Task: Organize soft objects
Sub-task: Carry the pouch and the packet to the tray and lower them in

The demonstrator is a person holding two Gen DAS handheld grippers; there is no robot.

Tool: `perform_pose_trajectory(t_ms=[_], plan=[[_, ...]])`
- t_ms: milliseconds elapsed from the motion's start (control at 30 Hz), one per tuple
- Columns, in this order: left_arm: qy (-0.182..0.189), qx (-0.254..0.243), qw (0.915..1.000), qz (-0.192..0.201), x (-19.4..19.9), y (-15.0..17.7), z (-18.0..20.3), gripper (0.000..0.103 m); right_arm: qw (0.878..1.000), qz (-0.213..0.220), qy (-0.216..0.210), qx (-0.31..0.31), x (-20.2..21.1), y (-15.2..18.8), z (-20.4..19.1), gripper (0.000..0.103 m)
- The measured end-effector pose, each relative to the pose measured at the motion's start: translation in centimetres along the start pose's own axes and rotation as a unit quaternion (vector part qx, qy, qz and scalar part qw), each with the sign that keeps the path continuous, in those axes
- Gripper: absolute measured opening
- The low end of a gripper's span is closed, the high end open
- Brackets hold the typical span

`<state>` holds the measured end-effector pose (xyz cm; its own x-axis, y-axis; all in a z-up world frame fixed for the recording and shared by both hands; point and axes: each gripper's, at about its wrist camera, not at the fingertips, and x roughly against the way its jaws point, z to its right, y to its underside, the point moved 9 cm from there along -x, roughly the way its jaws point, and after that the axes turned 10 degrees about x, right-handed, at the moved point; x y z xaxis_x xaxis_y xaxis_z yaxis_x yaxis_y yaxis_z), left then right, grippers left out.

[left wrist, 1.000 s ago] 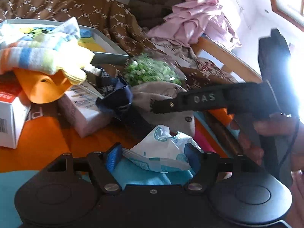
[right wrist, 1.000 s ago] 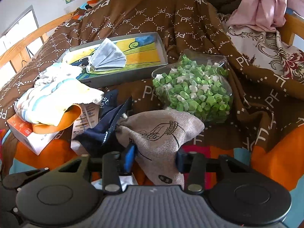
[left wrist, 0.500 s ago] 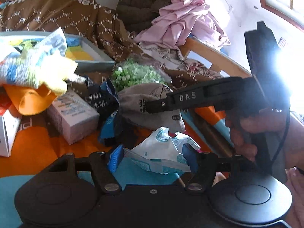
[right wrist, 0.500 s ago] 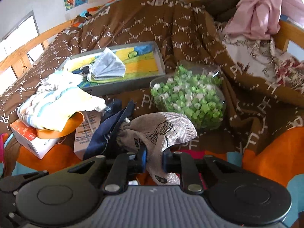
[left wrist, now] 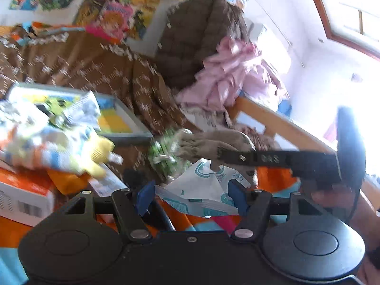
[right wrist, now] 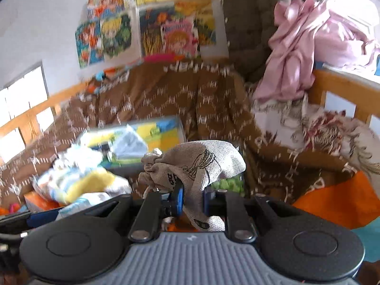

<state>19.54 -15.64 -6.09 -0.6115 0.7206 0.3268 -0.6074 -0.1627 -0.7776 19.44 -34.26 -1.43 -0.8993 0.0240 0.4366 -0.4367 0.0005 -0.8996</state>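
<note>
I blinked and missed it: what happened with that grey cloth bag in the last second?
The right gripper shut its jaws on the grey drawstring pouch and lifted it off the bed. The left gripper stayed open around the white tissue packet. The tray and the towel bundle stayed put.

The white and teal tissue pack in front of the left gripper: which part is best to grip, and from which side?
Probably the flat near edge of the tissue pack, approached straight ahead. It lies low between the open fingers of the left gripper, its far end peaked up. The right gripper already pinches the burlap pouch, so it is busy.
</note>
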Motion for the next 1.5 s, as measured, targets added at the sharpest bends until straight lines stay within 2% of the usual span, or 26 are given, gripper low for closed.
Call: perform_pose_trajectory(t_ms=[133,333,433,500,633,767,933,1100,1233,1400,1500], plan=[[-0.020,0.025,0.9985,0.044,2.3,-2.3,-0.3,0.069,0.999,0.043,-0.005,-0.018,2.1,-2.9,-1.2,0.018],[-0.059,0.037,0.9896,0.126,5.9,-6.5,0.0,0.069,0.993,0.116,-0.020,0.009,4.9,-6.5,-4.1,0.018],[-0.072,0.057,0.9836,0.155,7.4,-8.4,-0.5,0.069,0.990,0.139,-0.021,0.025,5.2,-6.7,-4.7,0.018],[-0.065,0.077,0.9800,0.172,8.3,-9.3,-0.9,0.069,0.989,0.143,-0.022,0.026,4.9,-6.2,-4.7,0.018],[-0.073,0.089,0.9738,0.196,8.7,-10.3,-2.3,0.069,0.988,0.148,-0.024,0.038,3.2,-5.8,-5.0,0.018],[-0.079,0.090,0.9720,0.202,7.0,-10.9,-3.6,0.069,0.989,0.140,-0.027,0.048,-0.1,-5.4,-5.2,0.018],[-0.099,0.076,0.9730,0.194,4.2,-12.3,-6.2,0.069,0.991,0.130,-0.036,0.004,-5.2,-6.4,-4.7,0.018],[-0.127,0.099,0.9646,0.209,2.2,-15.4,-10.6,0.069,0.990,0.128,-0.049,-0.013,-10.1,-7.6,-5.7,0.018],[-0.142,0.109,0.9604,0.213,1.0,-16.3,-14.1,0.069,0.991,0.115,-0.068,-0.014,-13.7,-7.7,-7.6,0.018],[-0.181,0.147,0.9557,0.180,-1.4,-16.2,-18.4,0.069,0.994,0.085,-0.068,0.025,-17.8,-7.0,-10.6,0.018],[-0.210,0.137,0.9544,0.162,-2.2,-15.8,-19.9,0.069,0.994,0.063,-0.076,0.037,-19.7,-6.4,-12.1,0.018]])
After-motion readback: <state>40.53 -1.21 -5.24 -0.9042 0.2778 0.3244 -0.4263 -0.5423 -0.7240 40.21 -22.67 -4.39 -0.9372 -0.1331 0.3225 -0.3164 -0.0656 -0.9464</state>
